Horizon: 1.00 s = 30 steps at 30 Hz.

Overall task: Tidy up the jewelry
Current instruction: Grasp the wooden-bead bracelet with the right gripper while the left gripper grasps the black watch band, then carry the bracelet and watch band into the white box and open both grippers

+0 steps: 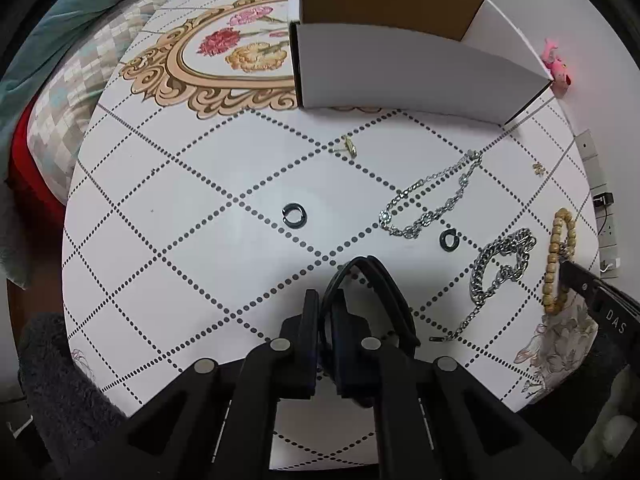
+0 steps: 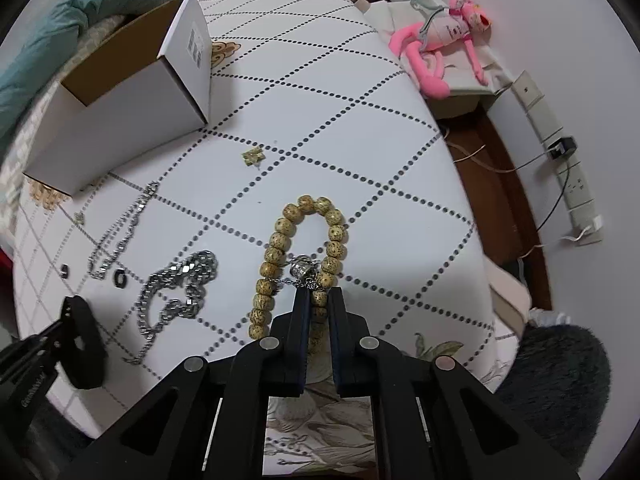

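My left gripper (image 1: 325, 300) is shut on a black bangle (image 1: 376, 280), held over the table. My right gripper (image 2: 319, 300) is shut on a tan wooden bead bracelet (image 2: 280, 236), which lies on the table; this bracelet also shows in the left wrist view (image 1: 554, 260). An open white cardboard box (image 1: 400, 68) stands at the far side. On the table lie a thin silver chain (image 1: 432, 196), a thick silver chain (image 1: 496, 268), two dark rings (image 1: 294, 214) (image 1: 448, 238), a gold earring (image 1: 349, 147) and a small gold piece (image 2: 253, 157).
The round table (image 1: 160, 240) has a dotted diamond cloth with a floral print. A pink plush toy (image 2: 452, 40) and a power strip (image 2: 568, 176) lie beyond the table's right edge. Bedding (image 1: 80, 40) lies at the left.
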{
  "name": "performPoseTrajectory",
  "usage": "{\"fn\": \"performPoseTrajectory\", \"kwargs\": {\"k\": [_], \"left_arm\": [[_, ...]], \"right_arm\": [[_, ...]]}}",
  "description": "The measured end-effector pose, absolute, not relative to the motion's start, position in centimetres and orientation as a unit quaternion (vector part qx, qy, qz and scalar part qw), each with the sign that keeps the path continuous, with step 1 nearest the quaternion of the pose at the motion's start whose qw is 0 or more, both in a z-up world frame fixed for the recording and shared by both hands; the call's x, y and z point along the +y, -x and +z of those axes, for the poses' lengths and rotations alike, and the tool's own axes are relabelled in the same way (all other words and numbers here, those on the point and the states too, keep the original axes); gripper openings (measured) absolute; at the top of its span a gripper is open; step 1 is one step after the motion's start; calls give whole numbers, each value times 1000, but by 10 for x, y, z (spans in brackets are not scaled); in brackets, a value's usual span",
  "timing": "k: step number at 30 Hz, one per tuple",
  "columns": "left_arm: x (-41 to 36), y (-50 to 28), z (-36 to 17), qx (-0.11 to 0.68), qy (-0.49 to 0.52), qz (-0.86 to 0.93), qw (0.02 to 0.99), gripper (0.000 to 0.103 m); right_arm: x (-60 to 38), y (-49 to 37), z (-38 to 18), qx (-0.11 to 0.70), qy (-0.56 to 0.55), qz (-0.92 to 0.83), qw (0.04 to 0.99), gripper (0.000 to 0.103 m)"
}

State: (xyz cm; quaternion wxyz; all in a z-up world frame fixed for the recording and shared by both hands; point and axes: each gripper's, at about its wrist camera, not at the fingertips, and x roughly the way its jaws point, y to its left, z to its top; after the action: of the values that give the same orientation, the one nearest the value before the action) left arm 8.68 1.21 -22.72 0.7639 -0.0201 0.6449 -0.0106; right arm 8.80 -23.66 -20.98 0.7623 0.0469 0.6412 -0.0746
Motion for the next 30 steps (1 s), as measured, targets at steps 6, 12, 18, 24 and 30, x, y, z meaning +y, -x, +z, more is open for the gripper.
{"fn": "performPoseTrajectory", "kwargs": {"k": [6, 12, 18, 24, 30], "left_arm": [[25, -84, -196, 627, 40, -29, 778, 1], [32, -96, -155, 596, 59, -53, 799, 1], [1, -147, -118, 569, 65, -72, 817, 1], [12, -201, -96, 564, 55, -64, 821, 1], [20, -241, -115, 595, 61, -66, 799, 1]], "right_arm": [[-231, -80, -183, 619, -80, -32, 781, 9], [-213, -89, -132, 582, -101, 24, 807, 9], [-194, -126, -63, 533, -110, 84, 835, 9], [-167, -182, -31, 518, -89, 108, 844, 9], [-151, -228, -55, 554, -82, 110, 821, 9]]}}
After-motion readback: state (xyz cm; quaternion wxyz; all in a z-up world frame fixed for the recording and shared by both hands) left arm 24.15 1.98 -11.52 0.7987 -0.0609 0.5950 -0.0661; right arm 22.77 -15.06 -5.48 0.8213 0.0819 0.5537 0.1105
